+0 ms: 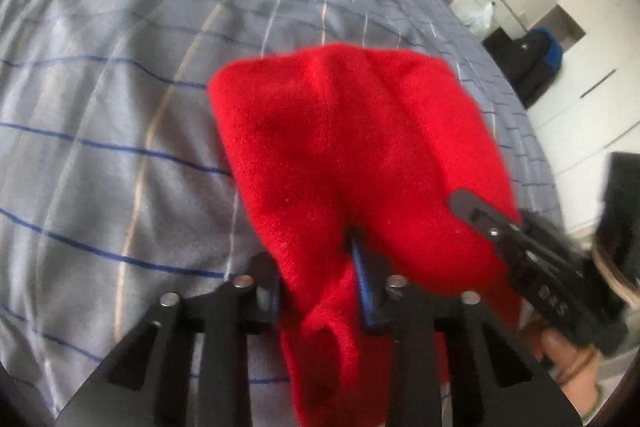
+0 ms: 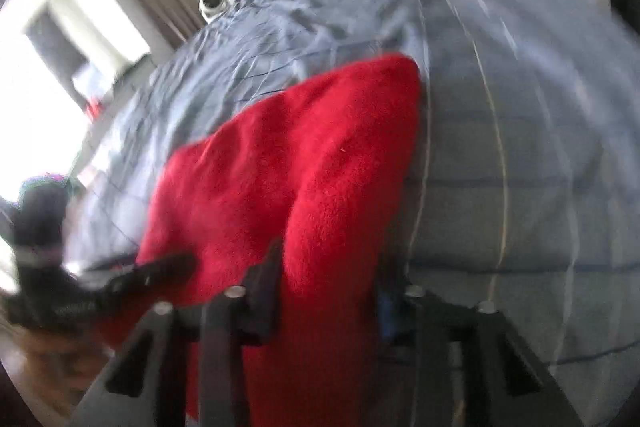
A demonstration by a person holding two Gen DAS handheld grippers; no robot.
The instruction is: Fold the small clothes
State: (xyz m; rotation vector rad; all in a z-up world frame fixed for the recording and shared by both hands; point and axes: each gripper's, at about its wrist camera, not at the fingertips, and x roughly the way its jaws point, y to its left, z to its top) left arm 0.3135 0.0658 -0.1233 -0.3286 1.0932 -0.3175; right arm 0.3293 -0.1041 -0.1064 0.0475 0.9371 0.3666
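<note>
- Left tongs (image 1: 320, 283) are clamping a bunched edge of one red fleece garment (image 1: 348, 147)
- Right tongs (image 2: 324, 287) are clamping the same garment
- It is hanging above one grey checked bed sheet (image 1: 100, 107)

Left gripper (image 1: 320, 291) at six o'clock, jaws clamped on a bunched fold of the red fleece garment (image 1: 352, 147), which spreads from centre toward twelve. Beneath lies a grey bedsheet with blue and white grid lines (image 1: 112, 99). Right gripper (image 1: 480, 211) enters at four o'clock, touching the fleece.
</note>
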